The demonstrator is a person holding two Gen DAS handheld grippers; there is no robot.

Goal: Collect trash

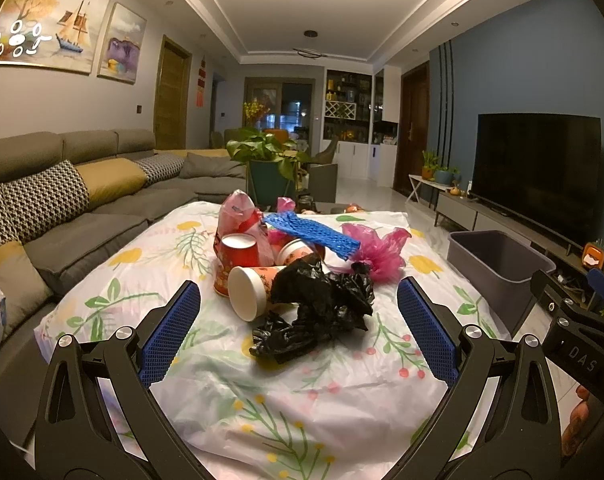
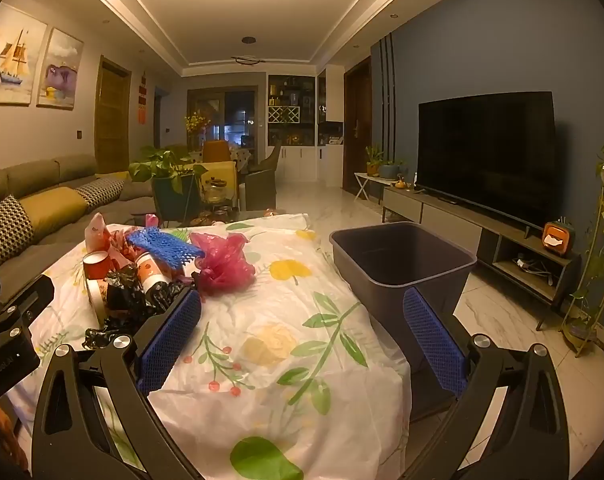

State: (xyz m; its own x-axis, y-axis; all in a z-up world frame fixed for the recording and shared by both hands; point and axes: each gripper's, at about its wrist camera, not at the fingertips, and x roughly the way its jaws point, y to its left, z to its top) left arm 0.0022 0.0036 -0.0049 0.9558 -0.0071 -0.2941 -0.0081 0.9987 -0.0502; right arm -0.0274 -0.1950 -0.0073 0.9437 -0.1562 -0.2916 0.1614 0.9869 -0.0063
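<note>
- Left gripper (image 1: 298, 330) spread wide, empty, hovering over the near edge of the floral tablecloth (image 1: 262, 392), aimed at the trash heap.
- Right gripper (image 2: 302, 334) equally wide apart, nothing between its blue pads (image 2: 433, 340), over the cloth's right edge.
- Crumpled black bag (image 1: 321, 300) nearest, mid-table.
- Touching it, a tipped paper cup (image 1: 250, 292); red cup (image 1: 238, 254) just behind.
- Farther back: blue foam net (image 1: 313, 234) lying across the heap, pink bag (image 1: 377, 250) at its right.
- Grey bin (image 2: 401, 268) beside the table's right edge, open-topped.
</note>
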